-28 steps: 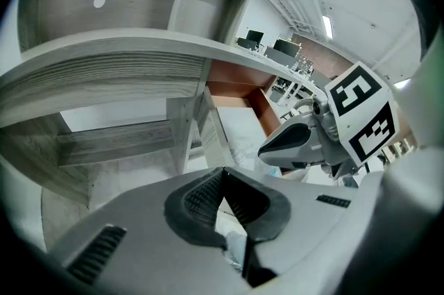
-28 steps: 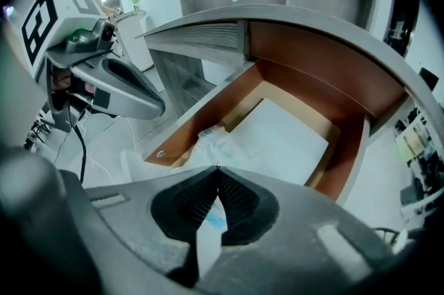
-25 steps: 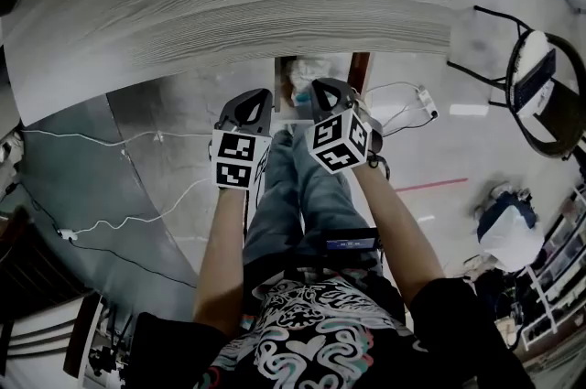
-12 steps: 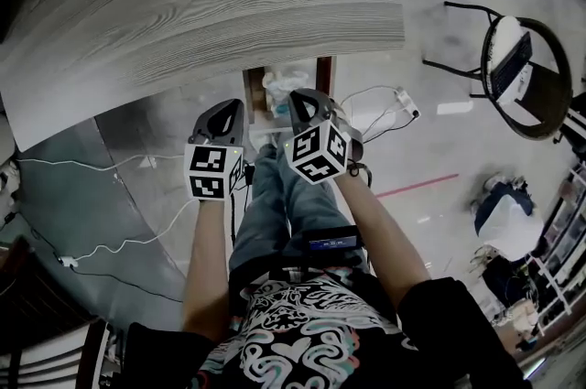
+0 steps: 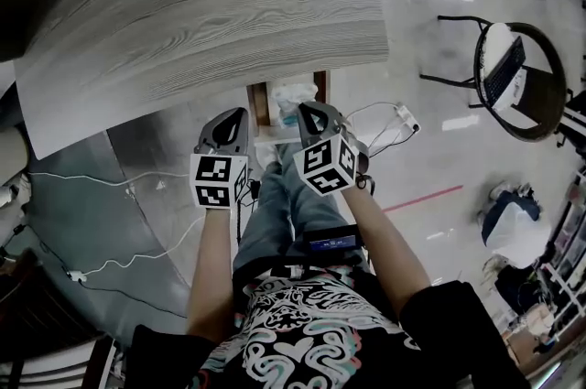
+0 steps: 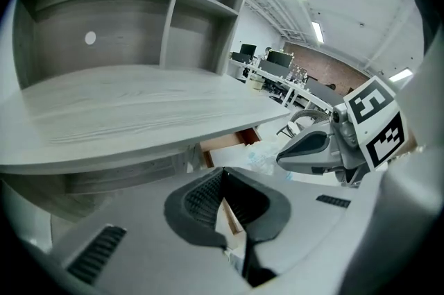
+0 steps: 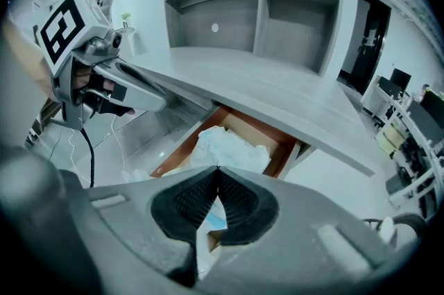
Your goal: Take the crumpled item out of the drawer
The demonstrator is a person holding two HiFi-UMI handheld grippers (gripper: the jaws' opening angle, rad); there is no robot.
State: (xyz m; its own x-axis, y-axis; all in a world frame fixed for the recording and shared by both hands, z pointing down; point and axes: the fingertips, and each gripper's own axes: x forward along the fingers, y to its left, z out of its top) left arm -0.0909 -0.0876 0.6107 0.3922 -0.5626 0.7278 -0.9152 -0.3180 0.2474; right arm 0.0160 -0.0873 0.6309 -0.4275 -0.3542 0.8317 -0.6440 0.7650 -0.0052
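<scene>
**Head view with both tool views: approach to the open drawer.**

Across the last second the scene has mostly slid in my head view, and the table (image 5: 229, 21) now sits a little differently in the frame. The working relations have hardly altered. My left tool (image 5: 233, 114) and right tool (image 5: 308, 108) are still side by side just in front of the table edge, at about the same stand-off from the drawer (image 5: 261, 103) as before.

The drawer is pulled out from under the table top. The crumpled item (image 5: 293, 94), a pale wad, lies inside it, exposed and untouched. The right tool view shows it best: the crumpled item (image 7: 229, 146) rests between the drawer's wooden walls (image 7: 184, 144), directly beyond the jaw tips.

Tool state: the left tool (image 6: 222, 170) has its jaws together at the tips with nothing between them. The right tool (image 7: 218, 169) is likewise closed and empty. Neither touches the drawer or the item.

Reading for the task: access is already made, but the grasp has not begun. The right tool is the better aligned. In my judgement it must open its jaws, move forward and down into the drawer, and close on the wad. Being soft and light, the wad may compress or slip unless taken deep.
</scene>
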